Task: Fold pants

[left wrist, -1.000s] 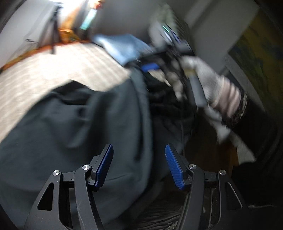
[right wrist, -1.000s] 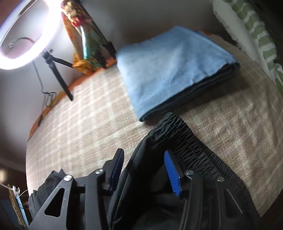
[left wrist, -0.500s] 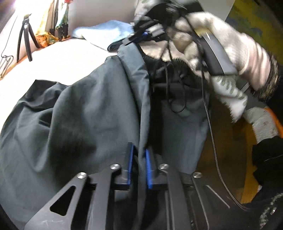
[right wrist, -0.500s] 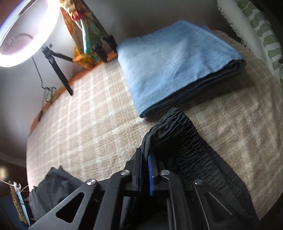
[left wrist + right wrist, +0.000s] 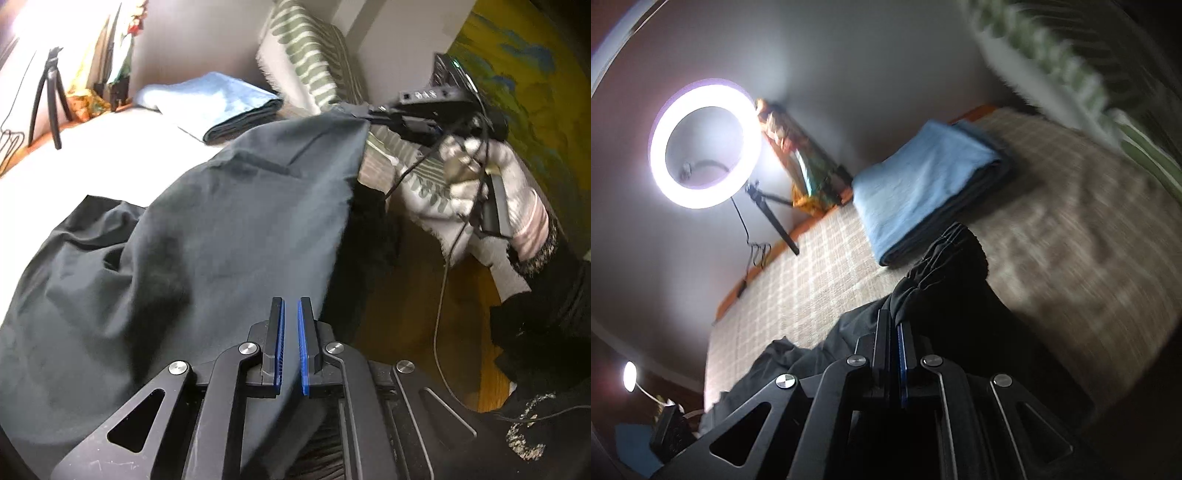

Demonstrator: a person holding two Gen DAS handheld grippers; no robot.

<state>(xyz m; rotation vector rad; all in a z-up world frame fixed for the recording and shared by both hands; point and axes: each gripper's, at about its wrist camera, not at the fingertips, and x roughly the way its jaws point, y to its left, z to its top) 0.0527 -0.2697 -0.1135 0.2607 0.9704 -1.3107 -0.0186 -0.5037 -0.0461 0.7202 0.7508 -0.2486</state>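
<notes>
Since a moment ago I have lifted the dark pants (image 5: 207, 236) off the bed (image 5: 827, 266), left gripper (image 5: 289, 317) and right gripper (image 5: 893, 325) both clamped on fabric, so I should keep the held edge taut and level.

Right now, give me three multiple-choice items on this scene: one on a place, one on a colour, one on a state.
1. Where does the folded blue towel lie?
A. on the checked bed cover
B. on the floor
C. draped on the ring light

2. What colour are the pants?
A. red
B. dark grey
C. white

3. How is the right gripper?
A. wide open
B. out of view
C. shut on the pants

Key: 1 A, the towel rests flat on the cover; 2 B, the cloth is dark grey; 3 C, its jaws pinch the waistband.
</notes>
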